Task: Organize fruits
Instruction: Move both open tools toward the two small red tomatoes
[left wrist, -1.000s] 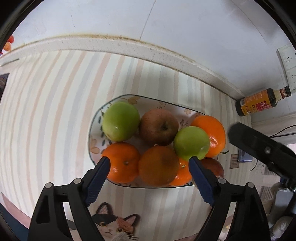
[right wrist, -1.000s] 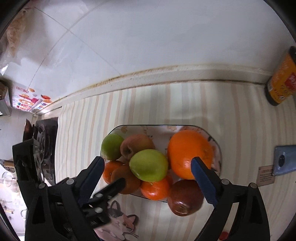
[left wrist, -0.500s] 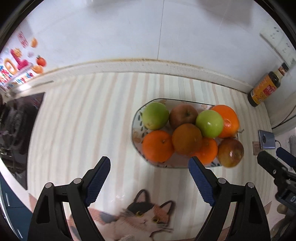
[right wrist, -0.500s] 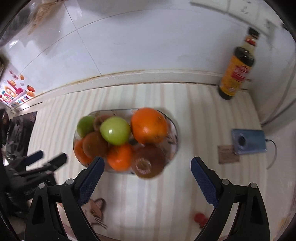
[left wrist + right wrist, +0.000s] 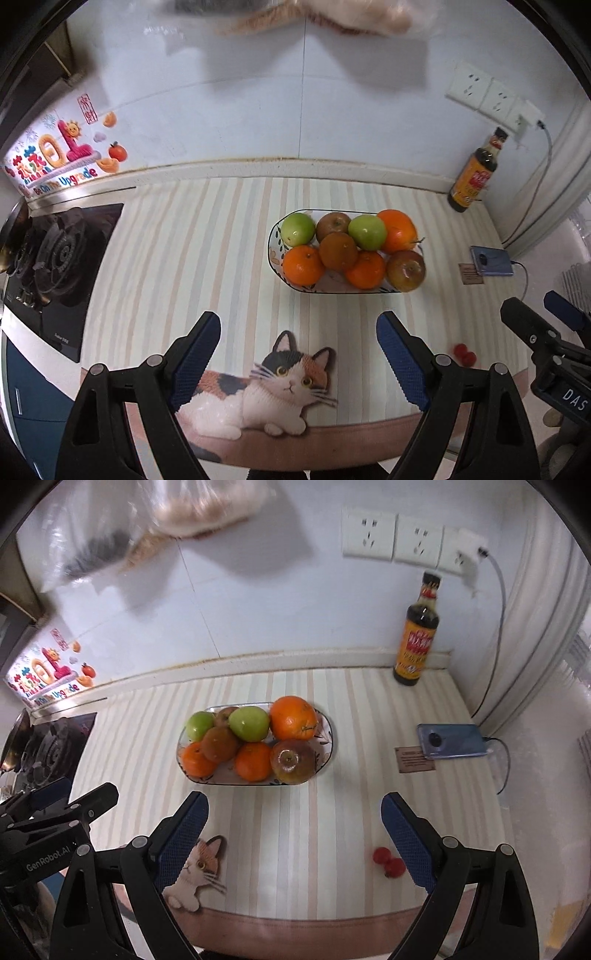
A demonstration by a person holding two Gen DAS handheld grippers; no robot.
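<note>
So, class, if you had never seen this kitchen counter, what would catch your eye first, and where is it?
First comes the oval dish in the middle of the striped counter, piled with green apples, oranges and reddish-brown apples. Next, the cartoon cat printed at the mat's near edge, and the dark sauce bottle upright against the wall at the right. Both open grippers hang empty over the near edge.

Fruit plate [image 5: 328, 738] sits mid-bench [image 5: 332, 819], fruits [image 5: 251, 738] piled in it. Stove [image 5: 55, 258] far left. Bottle [image 5: 415, 646] at far right by wall, phone [image 5: 450, 740] right of plate. Two small round items [image 5: 386, 862] near right edge.
</note>
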